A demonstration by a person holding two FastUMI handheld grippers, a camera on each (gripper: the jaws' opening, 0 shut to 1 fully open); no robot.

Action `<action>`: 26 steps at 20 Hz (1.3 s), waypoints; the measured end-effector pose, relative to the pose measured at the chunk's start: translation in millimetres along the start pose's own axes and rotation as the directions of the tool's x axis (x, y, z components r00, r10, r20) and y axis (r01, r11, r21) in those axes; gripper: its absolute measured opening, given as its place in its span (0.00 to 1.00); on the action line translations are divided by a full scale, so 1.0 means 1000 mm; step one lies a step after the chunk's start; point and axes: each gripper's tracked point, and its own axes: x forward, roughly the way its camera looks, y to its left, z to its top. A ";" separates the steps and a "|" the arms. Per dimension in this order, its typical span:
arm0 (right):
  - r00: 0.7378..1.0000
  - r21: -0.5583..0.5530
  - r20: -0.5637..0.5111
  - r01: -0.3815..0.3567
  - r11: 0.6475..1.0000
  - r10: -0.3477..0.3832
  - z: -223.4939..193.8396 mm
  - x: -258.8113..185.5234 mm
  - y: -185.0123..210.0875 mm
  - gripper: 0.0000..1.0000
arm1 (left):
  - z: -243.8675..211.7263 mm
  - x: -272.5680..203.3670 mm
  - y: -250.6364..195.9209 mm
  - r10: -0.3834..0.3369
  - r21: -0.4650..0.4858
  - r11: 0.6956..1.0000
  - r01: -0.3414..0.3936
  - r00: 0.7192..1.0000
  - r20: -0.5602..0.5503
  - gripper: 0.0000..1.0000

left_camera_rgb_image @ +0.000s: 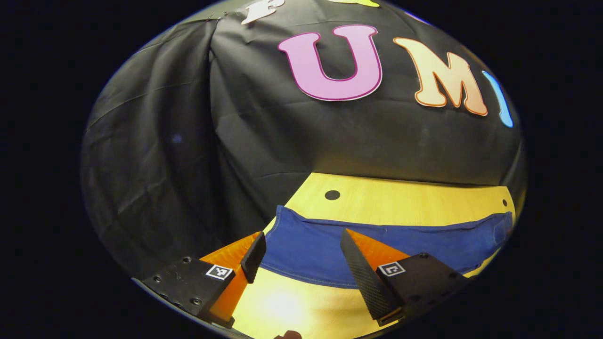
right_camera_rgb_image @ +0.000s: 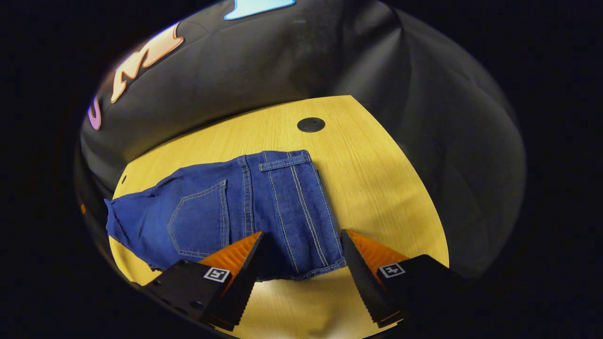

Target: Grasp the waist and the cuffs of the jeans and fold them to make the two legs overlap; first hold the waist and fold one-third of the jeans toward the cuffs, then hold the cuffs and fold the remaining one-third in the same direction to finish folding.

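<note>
One pair of jeans lies flat on the wooden counter, blue denim w/ pale stitching, spread roughly crosswise in front of both claws. Around it: black cloth wall hangs behind and to the sides, touching the counter's far edge; one dark round hole in the counter beyond the jeans in right gripper view, well apart from the fabric; left gripper view has a similar round hole just past the denim's far edge, plus a smaller dot near the counter's far right corner. Nothing sits on the jeans or betw. claws and fabric. Right claw is spread wide, gripping nothing; its fingers straddle the near edge of the jeans, whether they touch the cloth can't tell. Left claw also spread wide, empty, hovering over bare counter w/ the jeans just ahead. Right gripper view gives the detail: a back pocket, a belt loop at the far edge, double seams running toward the claw, fabric bunched at the left end. Left gripper view gives a plain stretch of denim, w/ a hem line along the near edge and the far end reaching the counter's right side. Count: 1 jeans, 2 claws, 1 counter.
</note>
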 end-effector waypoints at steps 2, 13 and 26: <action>1.000 0.015 -0.010 -0.007 1.000 0.008 -0.003 0.003 0.002 0.97 | -0.001 0.000 -0.002 -0.006 -0.019 1.000 0.007 1.000 0.008 0.96; 0.999 0.098 0.025 -0.039 0.994 0.037 -0.006 0.008 0.012 0.30 | -0.006 0.008 -0.011 -0.067 -0.053 0.996 0.066 0.998 -0.016 0.96; 0.963 0.109 0.223 0.132 0.985 -0.154 0.048 -0.065 0.046 0.07 | 0.000 0.020 0.008 -0.204 -0.037 0.978 0.204 0.979 0.016 0.96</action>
